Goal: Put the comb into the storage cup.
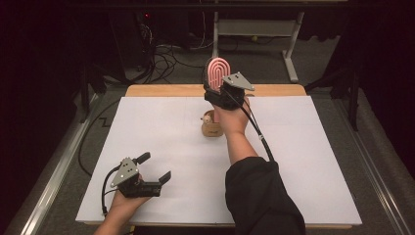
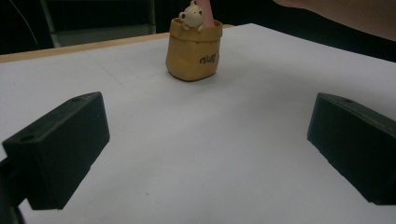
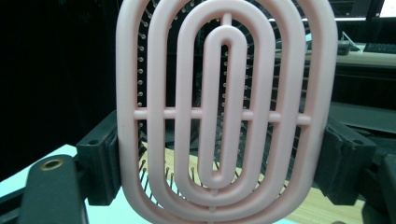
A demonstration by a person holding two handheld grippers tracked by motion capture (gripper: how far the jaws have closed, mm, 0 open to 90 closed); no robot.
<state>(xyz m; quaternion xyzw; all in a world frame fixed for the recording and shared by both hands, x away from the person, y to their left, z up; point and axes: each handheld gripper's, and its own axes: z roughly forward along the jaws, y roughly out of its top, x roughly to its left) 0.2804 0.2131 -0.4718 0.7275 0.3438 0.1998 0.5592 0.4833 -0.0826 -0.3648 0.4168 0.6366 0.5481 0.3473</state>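
White table (image 1: 147,127), dark room; right tool (image 1: 221,85) clamps pink brush (image 1: 218,72); left tool (image 1: 155,168) gapes empty.

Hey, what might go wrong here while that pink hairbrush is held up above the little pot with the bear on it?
The right gripper clamps the pink hairbrush by its head's edges, so it might slip and drop. The small yellow pot sits just below that hand; a falling brush or a lowering hand may topple it. The left gripper rests open, far off, too distant to steady the pot.

White table (image 1: 147,127) — yellow pot (image 1: 212,128).
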